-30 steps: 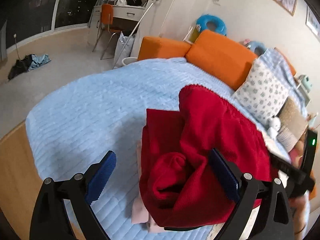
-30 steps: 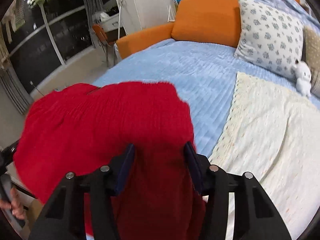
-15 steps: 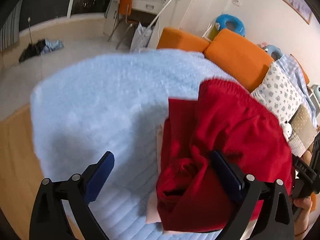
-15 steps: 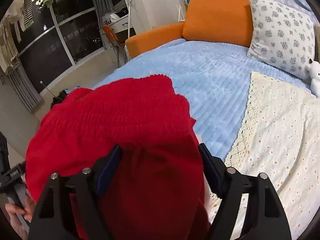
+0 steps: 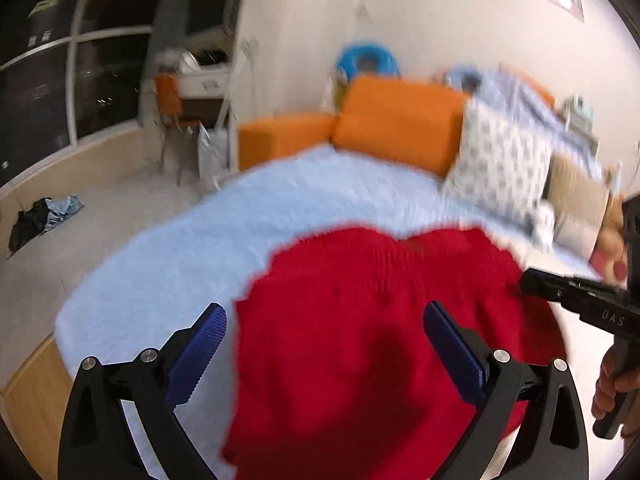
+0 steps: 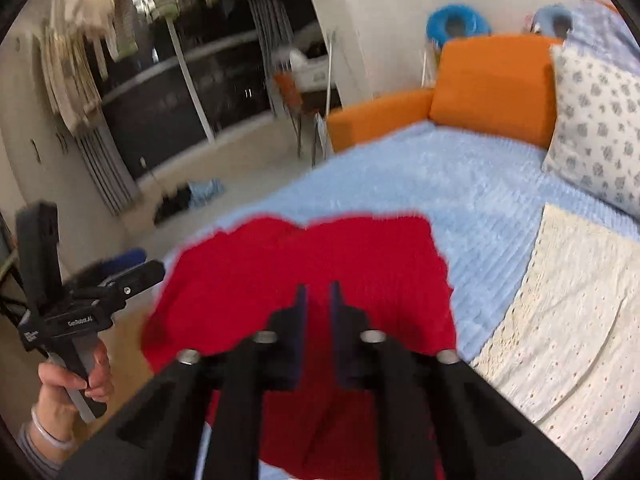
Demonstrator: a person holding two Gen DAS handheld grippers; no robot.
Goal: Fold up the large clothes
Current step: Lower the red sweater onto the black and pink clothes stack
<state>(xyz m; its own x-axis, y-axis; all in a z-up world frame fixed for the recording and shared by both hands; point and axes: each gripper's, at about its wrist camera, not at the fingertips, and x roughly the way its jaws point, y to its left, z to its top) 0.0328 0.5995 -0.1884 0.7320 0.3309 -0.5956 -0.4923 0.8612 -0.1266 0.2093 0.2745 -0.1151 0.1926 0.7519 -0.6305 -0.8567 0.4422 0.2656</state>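
**Red garment down on bed, both grippers off it**

The red garment (image 5: 360, 320) lies in a rough folded heap on the blue bedspread (image 5: 200, 232), near the bed's foot edge, w/ the orange cushions (image 6: 492, 88) and floral pillow (image 6: 600, 120) well beyond it at the head end. A cream lace cloth (image 6: 560, 340) lies beside it on the right. That spot makes sense: it's the bare stretch of bed closest to the person, so the fold can be worked w/o reaching.

Left gripper (image 5: 324, 348) stands wide open, blue pads apart, hovering over the garment's near-left part; nothing pinched. Prob. poised that way to take a fresh edge or to press the fold flat.

Right gripper (image 6: 318, 320) has just been closing: jaws are nearly together, only a thin gap showing. Red cloth shows in that gap, but it reads as the garment lying below, not cloth clamped — the view is blurred, so I can't be fully sure. Closed fingers suit a smoothing or tucking push rather than a grab.

Judgement: one fold is laid; the heap looks lumpy, so more folds or tidying remain.
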